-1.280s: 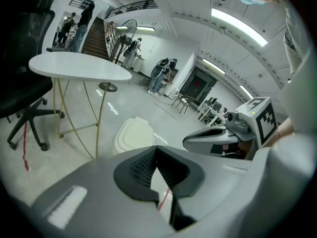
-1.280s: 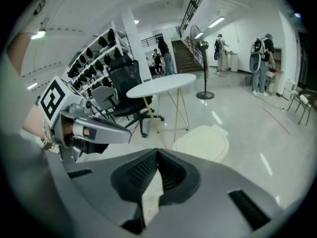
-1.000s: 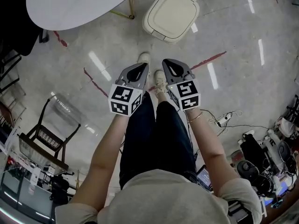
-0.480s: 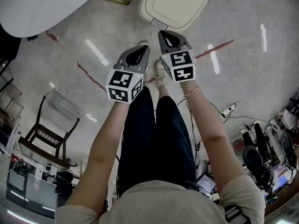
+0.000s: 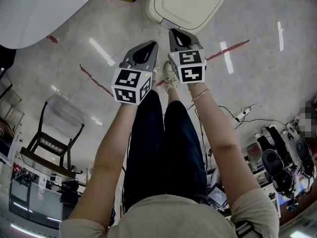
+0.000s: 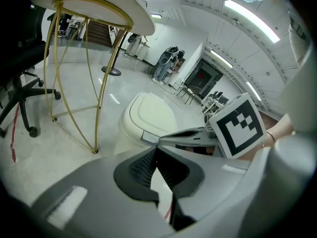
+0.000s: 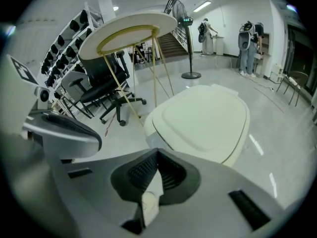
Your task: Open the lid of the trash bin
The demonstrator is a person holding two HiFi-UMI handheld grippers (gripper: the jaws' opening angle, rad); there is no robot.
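1. While the left gripper (image 6: 157,150) has its jaws pressed together on nothing, the right gripper (image 7: 157,153) is likewise closed and empty.
2. From the head view, the right gripper's tip is at the bin's (image 5: 185,4) near edge; contact cannot be told. The left gripper is beside it, farther from the bin.
3. The bin stands on the floor (image 5: 257,73), lid (image 7: 203,118) down, near a round desk (image 5: 44,9).

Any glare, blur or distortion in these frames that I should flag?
Head view: bright streaks glare on the floor, bin sharp. Left gripper view: strong fisheye bend, dark corners, the near left claw soft. Right gripper view: same bend, bin clear, no glare on it.
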